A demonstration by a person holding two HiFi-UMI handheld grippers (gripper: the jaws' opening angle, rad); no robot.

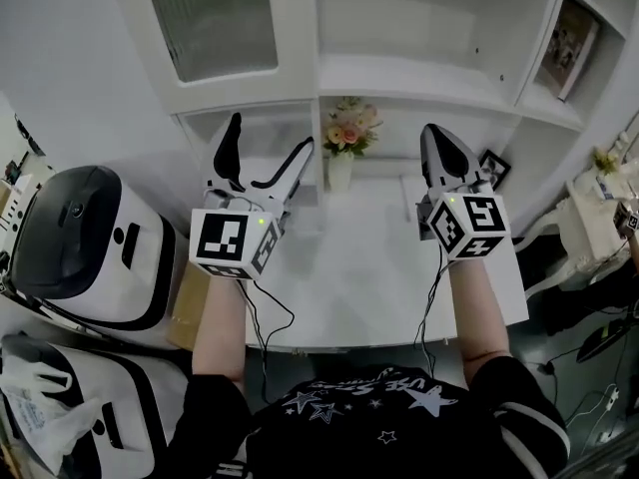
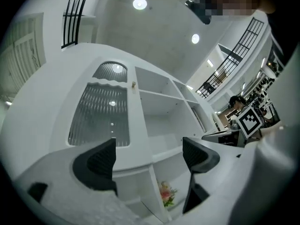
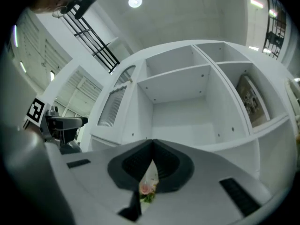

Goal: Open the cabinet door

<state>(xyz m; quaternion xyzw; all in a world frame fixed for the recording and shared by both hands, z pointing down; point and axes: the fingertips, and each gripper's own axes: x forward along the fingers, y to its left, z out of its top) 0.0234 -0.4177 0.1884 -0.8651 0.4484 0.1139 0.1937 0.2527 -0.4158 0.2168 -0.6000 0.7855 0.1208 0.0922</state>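
Note:
The white cabinet door (image 1: 215,28) with a ribbed glass pane stands closed at the upper left of the shelf unit; the same door (image 2: 101,111) fills the middle of the left gripper view, with a small knob (image 2: 133,84) at its right edge. My left gripper (image 1: 268,150) is open, held below the door and apart from it, nothing between its jaws. My right gripper (image 1: 446,148) is shut and empty, raised in front of the open shelves (image 3: 178,102). In the right gripper view the door (image 3: 112,108) shows at the left.
A vase of pink flowers (image 1: 344,140) stands at the back of the white desk (image 1: 359,287). Picture frames (image 1: 571,46) sit on the right shelves. Two white and black machines (image 1: 90,242) stand left of the desk.

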